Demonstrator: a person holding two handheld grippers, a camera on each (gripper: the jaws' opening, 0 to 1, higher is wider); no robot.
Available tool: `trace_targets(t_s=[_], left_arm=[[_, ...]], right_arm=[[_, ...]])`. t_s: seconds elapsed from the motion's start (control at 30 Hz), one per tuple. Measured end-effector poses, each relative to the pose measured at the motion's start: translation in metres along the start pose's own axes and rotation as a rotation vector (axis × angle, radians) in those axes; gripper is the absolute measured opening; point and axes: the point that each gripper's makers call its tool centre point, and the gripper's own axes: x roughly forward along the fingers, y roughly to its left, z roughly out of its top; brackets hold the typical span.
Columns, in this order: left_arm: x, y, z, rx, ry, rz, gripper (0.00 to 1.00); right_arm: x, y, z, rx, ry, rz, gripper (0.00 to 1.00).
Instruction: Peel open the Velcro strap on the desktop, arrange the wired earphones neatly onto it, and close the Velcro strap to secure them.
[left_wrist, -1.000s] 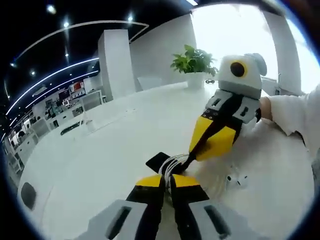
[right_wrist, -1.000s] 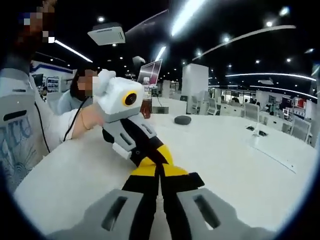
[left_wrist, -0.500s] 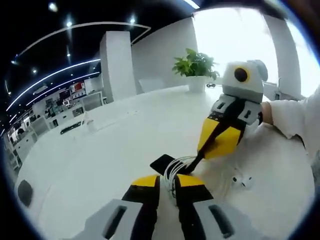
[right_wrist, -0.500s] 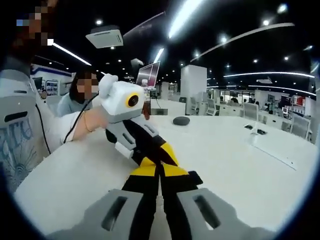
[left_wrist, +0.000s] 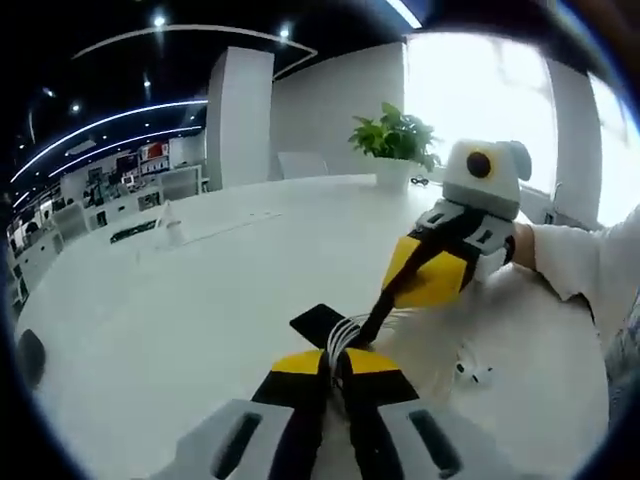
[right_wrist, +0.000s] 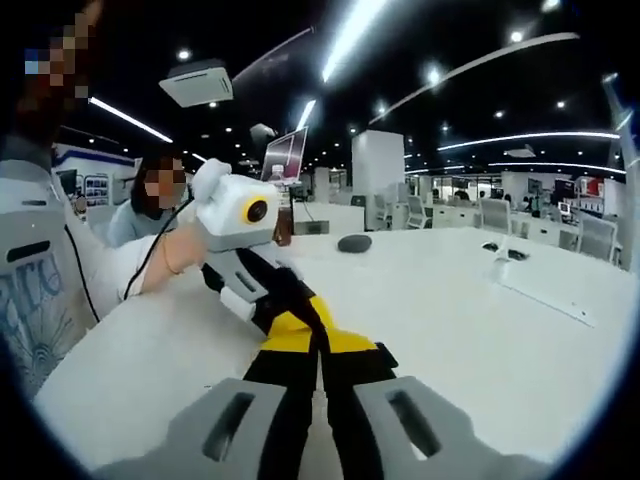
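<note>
White coiled wired earphones (left_wrist: 352, 330), black Velcro strap (left_wrist: 316, 322) beneath

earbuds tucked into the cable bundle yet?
No: in the left gripper view the earbuds lie loose on the table, apart from the coiled cable.

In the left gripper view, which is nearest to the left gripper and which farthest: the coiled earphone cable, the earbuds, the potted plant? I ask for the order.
1. Coiled earphone cable: right at the left gripper tips, on the black strap.
2. Earbuds: on the table to the right, a little off.
3. Potted plant: far end of the table, upper middle.
</note>
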Motion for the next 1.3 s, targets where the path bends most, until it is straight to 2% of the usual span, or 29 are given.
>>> trace_targets(t_s=[0.1,0.2,0.3,0.53,0.6,0.87,1.23,1.3], left_arm=[[-0.001,0.0,-0.001,0.02,0.01,0.005,0.1],[-0.002,-0.001,-0.001,0.025,0.012,0.005,0.1],[0.0,-0.005,-0.002,0.033,0.016,-0.008,0.1],[-0.001,-0.005,-0.002,0.034,0.016,-0.008,0.1],[-0.001,-0.005,-0.002,0.032,0.015,-0.009,0.1],[-0.002,-0.005,-0.002,0.041,0.021,-0.004,0.1],[-0.003,-0.006,-0.003,0.044,0.019,-0.007,0.1],[-0.003,-0.006,-0.003,0.044,0.019,-0.007,0.1]], right_arm=[[0.004,0.0,0.003,-0.015,0.013,0.003,0.03],[0.008,-0.009,0.005,-0.017,0.03,-0.019,0.03],[0.009,-0.02,0.005,0.02,0.042,-0.044,0.03],[0.014,-0.037,-0.013,0.143,0.124,-0.066,0.03],[0.016,-0.04,-0.017,0.153,0.14,-0.071,0.03],[0.021,-0.04,-0.023,0.145,0.157,-0.062,0.03],[0.025,-0.042,-0.035,0.121,0.232,-0.07,0.03],[0.025,-0.043,-0.038,0.091,0.257,-0.073,0.04]])
